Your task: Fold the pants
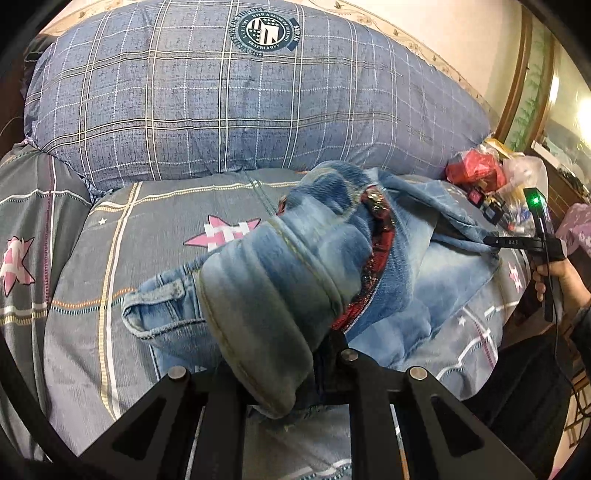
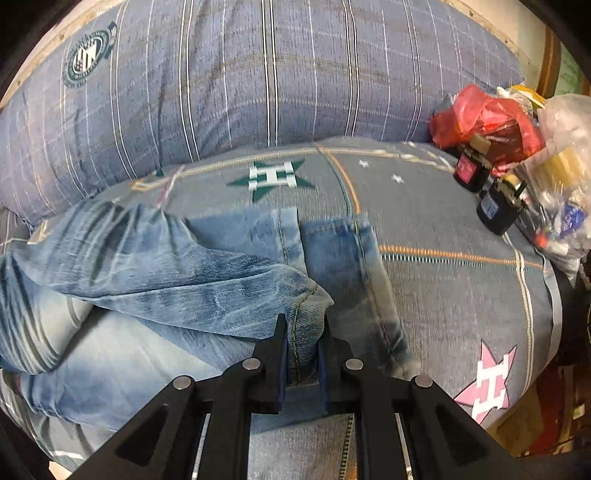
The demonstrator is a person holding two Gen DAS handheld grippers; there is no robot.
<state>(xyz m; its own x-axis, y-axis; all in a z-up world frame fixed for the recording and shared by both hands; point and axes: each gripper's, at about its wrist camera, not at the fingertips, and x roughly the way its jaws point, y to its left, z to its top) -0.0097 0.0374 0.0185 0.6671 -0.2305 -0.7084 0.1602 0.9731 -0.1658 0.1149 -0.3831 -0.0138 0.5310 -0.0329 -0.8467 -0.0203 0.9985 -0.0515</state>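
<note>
Pinching pants [image 2: 207, 280] hem, right hand-held gripper [image 2: 302, 354]

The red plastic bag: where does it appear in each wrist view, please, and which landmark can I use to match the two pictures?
Left wrist view: the red plastic bag lies at the right edge, mid-height, beyond the jeans.
Right wrist view: it lies upper right, behind two small dark bottles.
Shared landmark: the round crest on the plaid pillow, top centre in the left view, upper left in the right view.
</note>
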